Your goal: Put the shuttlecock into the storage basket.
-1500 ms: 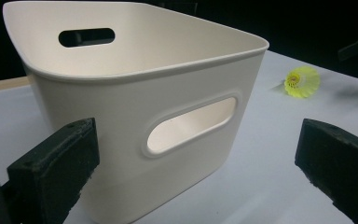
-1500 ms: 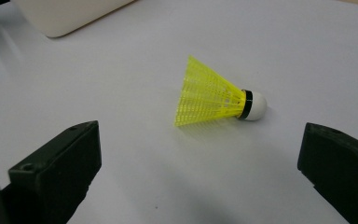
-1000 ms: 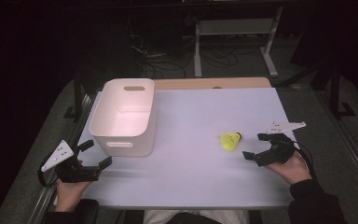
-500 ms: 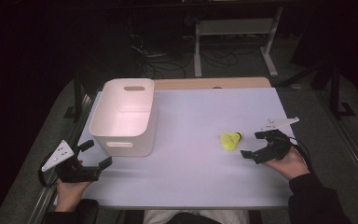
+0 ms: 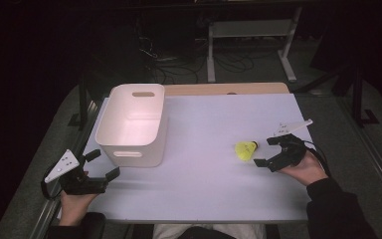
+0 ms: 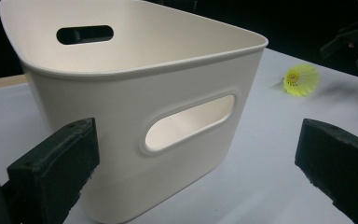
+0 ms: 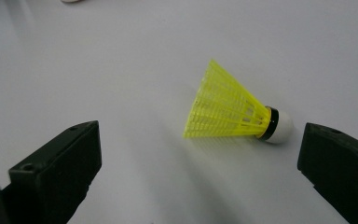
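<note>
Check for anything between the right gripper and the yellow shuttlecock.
Nothing visible does. The right gripper is open, and only bare table lies between it and the shuttlecock, which lies on its side.

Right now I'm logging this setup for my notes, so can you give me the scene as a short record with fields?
surface: white table
target: yellow shuttlecock, lying on its side, white cork tip toward the right claw
container: white bin, upright, nothing visible inside, handle slots in its end walls
right claw: open, jaws either side of the shuttlecock, not touching it
left claw: open, near the bin's front wall, holding nothing
</note>
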`<action>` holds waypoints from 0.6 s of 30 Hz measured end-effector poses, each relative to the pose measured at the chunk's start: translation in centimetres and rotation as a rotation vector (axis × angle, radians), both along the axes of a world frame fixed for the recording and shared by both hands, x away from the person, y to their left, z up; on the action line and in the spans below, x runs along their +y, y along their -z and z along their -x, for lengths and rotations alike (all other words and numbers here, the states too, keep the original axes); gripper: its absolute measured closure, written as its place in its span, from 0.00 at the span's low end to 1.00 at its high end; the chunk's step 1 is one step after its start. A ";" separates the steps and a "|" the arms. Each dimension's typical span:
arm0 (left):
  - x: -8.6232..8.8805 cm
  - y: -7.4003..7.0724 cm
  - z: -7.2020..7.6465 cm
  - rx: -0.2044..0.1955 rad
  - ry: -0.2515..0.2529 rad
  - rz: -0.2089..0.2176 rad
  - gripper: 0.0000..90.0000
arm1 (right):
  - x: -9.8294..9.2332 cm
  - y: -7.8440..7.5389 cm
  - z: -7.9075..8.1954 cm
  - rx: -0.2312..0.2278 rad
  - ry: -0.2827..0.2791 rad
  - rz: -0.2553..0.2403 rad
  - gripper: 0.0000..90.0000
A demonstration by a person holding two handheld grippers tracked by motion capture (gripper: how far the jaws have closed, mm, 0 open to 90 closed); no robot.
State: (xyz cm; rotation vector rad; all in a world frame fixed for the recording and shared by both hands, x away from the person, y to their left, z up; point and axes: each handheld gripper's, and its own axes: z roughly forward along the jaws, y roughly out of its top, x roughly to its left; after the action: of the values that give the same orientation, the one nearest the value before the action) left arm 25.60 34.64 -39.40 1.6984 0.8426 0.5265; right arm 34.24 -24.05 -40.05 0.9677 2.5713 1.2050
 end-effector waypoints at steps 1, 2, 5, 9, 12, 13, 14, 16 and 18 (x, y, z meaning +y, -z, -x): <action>0.0 0.0 0.0 0.000 0.000 0.000 0.00 | 0.1 0.0 -0.2 0.000 -0.012 0.011 0.00; 0.0 0.0 0.0 0.000 -0.001 0.001 0.00 | 0.1 0.0 -0.2 0.000 -0.012 0.011 0.00; 0.0 0.0 0.0 0.000 -0.001 0.001 0.00 | 0.3 0.1 -0.5 0.016 -0.039 0.029 0.07; 0.0 0.0 0.0 0.000 0.002 0.000 0.00 | 0.4 0.2 -0.8 0.028 -0.053 0.043 0.11; 0.0 0.0 0.0 -0.001 0.001 0.000 0.00 | 0.4 0.3 -0.9 0.035 -0.058 0.046 0.15; 0.0 0.0 0.0 -0.001 0.002 0.000 0.00 | 0.4 0.4 -0.9 0.040 -0.063 0.048 0.15; 0.0 0.0 0.0 -0.001 0.002 0.000 0.00 | 0.4 0.5 -1.0 0.051 -0.067 0.059 0.19; 0.0 0.0 0.0 0.000 0.002 0.000 0.00 | 0.4 0.6 -1.0 0.054 -0.073 0.061 0.21; 0.0 0.0 0.0 0.000 0.003 0.000 0.00 | 0.5 0.8 -1.1 0.066 -0.086 0.069 0.27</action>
State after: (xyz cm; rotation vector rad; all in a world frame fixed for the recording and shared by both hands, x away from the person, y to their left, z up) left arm 25.59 34.63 -39.40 1.6994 0.8401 0.5244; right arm 35.35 -23.57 -40.85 0.9066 2.7125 1.1134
